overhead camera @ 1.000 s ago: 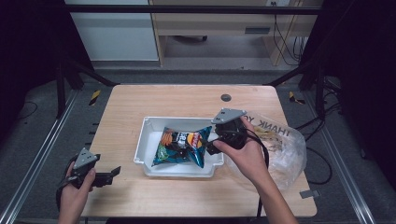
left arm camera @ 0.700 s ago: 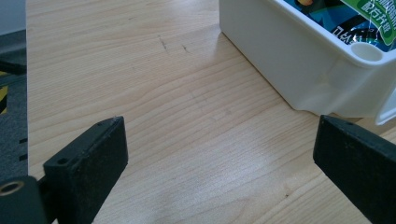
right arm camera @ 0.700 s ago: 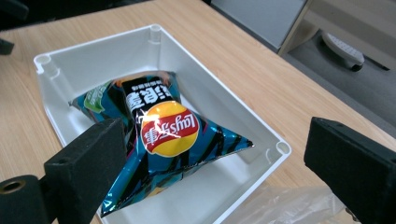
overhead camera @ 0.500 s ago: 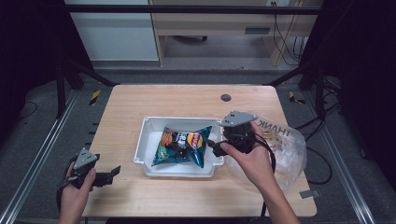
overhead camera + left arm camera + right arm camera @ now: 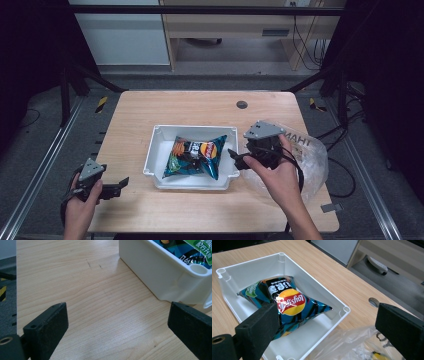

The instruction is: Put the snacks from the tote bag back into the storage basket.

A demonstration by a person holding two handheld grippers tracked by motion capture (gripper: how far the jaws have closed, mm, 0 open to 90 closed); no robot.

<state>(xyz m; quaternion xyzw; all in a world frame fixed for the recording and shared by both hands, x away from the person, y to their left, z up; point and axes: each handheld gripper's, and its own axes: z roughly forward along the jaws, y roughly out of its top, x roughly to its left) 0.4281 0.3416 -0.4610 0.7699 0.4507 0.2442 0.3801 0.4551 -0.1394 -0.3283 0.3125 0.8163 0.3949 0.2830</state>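
The chip bag [image 5: 196,155] lies inside the white tray [image 5: 159,134], which sits near the middle of the wooden surface [image 5: 190,104]; the bag is dark blue with a red-and-yellow logo facing up, and it rests slightly diagonal, its corners reaching toward the tray walls; in the right gripper view the bag [image 5: 287,303] is puffed, and one pointed corner extends toward the tray corner nearest the camera.

The right tongs [image 5: 236,158] are held in the person's right hand [image 5: 278,176] just beside the tray's right wall, above its rim; the jaws stand wide apart with nothing between them; in the right gripper view the right tongs [image 5: 329,325] look across the tray [image 5: 249,265], one jaw over the bag's near end, the other over the surface beyond the tray; neither jaw touches the bag.

A clear plastic bag [image 5: 312,162] lies on the surface to the right of the tray, directly behind the right hand; it carries printed lettering, and its contents are too blurred to identify.

The left tongs [image 5: 120,184] are held in the person's left hand [image 5: 80,205] near the front-left corner of the surface, well apart from the bag; the jaws are spread apart and empty; in the left gripper view the left tongs [image 5: 117,327] hover low over bare wood, with a corner of the tray [image 5: 160,275] close to one jaw.

A small dark round fitting [image 5: 242,104] is set in the surface behind the tray.
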